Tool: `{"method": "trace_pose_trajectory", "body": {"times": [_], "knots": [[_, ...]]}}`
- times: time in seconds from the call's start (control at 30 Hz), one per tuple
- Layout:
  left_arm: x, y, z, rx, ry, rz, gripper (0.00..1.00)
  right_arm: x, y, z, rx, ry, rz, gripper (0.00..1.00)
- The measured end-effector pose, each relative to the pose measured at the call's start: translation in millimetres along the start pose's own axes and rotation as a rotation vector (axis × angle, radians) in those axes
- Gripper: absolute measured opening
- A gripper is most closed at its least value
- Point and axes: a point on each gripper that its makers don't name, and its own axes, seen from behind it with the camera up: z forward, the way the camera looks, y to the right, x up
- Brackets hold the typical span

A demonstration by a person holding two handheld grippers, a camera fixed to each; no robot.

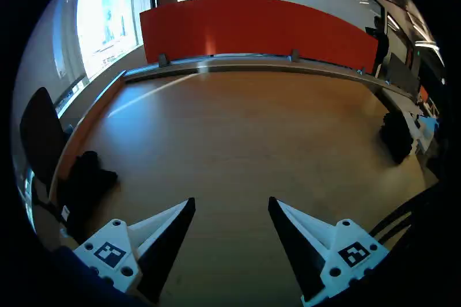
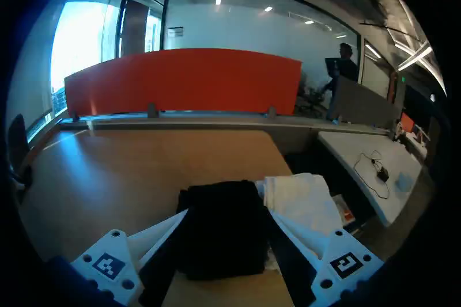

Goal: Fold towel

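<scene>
The left gripper (image 1: 231, 206) is open wide, with only the bare wooden table (image 1: 242, 128) between its fingers. The right gripper (image 2: 226, 215) is spread wide too. A folded black towel (image 2: 222, 232) lies between its fingers and hides their tips. I cannot tell if they squeeze it. A white towel (image 2: 299, 194) lies just beside the black one, near the table's edge. An orange wall (image 1: 253, 25) stands at the far side.

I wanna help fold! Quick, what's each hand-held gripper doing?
Left hand-held gripper: open, empty.
Right hand-held gripper: open, black towel between its fingers.
</scene>
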Motion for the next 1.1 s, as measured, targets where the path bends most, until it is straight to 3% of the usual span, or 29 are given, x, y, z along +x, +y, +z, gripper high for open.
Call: {"method": "trace_pose_trajectory", "body": {"times": [0.33,0.87,1.1], "knots": [[30,0.5,3.6,-0.003,0.086,-0.002,0.94,34,-24,-6.4,0.012,0.117,0.047,0.86],[119,-10.1,-9.9,-0.001,0.386,-0.060,0.94,96,-90,-29.0,0.097,0.273,0.073,0.88],[143,-16.2,-16.6,0.009,0.467,-0.065,0.94,117,-129,-38.4,0.121,0.318,0.045,0.87]]}}
